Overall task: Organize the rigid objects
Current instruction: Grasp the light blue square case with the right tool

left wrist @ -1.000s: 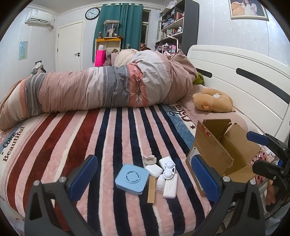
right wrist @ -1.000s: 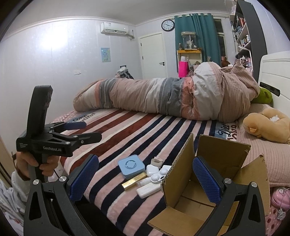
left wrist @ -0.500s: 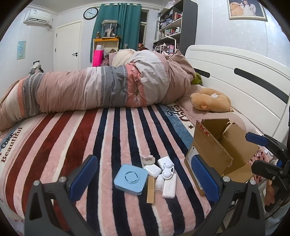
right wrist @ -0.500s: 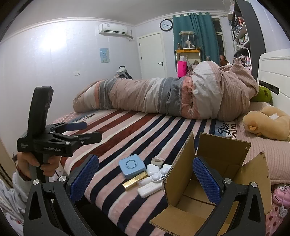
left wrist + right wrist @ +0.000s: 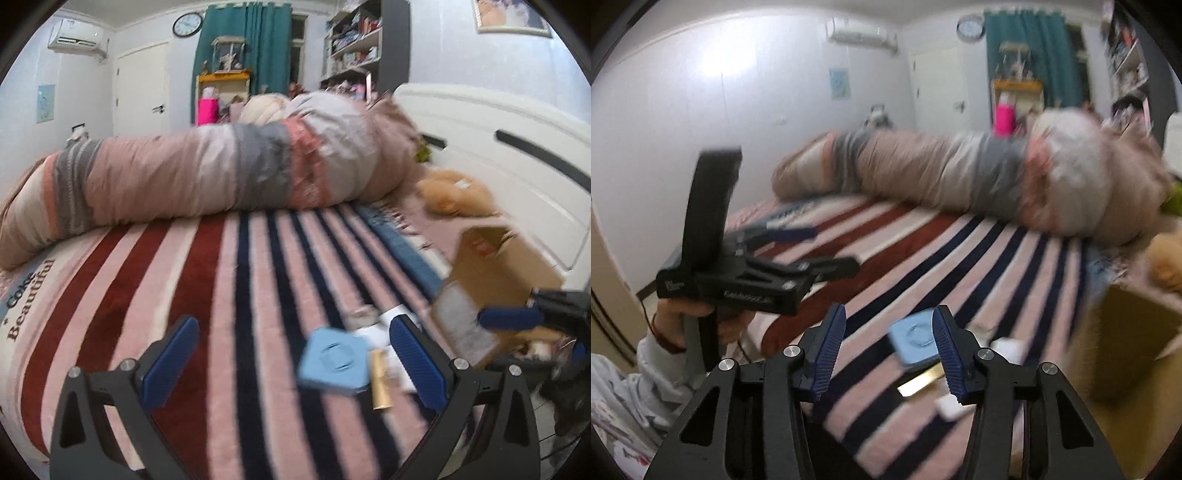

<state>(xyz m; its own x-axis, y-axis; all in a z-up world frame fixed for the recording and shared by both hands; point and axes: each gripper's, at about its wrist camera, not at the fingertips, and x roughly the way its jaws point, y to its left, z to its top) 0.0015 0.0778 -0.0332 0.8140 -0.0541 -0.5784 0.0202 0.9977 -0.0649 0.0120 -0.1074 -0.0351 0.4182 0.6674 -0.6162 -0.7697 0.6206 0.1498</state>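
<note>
Light-blue square case (image 5: 915, 341) on the striped bed (image 5: 923, 251), just ahead of the right tool (image 5: 888, 352), jaws partly apart and empty, gold bar (image 5: 921, 380) beside the case, left tool (image 5: 291, 360) wide open, holding nothing, cardboard box (image 5: 491, 291) right of the case

Left wrist view: low over the striped bed (image 5: 229, 295), facing the rolled quilt (image 5: 221, 173) and headboard (image 5: 498, 155); blurred.
Right wrist view: near the bed's edge, facing across it toward the far wall; blurred.
Nearness: both close to the blue square box (image 5: 334, 363) (image 5: 914, 341).
Shared: bed, quilt, blue square box, gold bar (image 5: 380, 384) (image 5: 921, 380), cardboard box (image 5: 491, 280) (image 5: 1134, 339).
</note>
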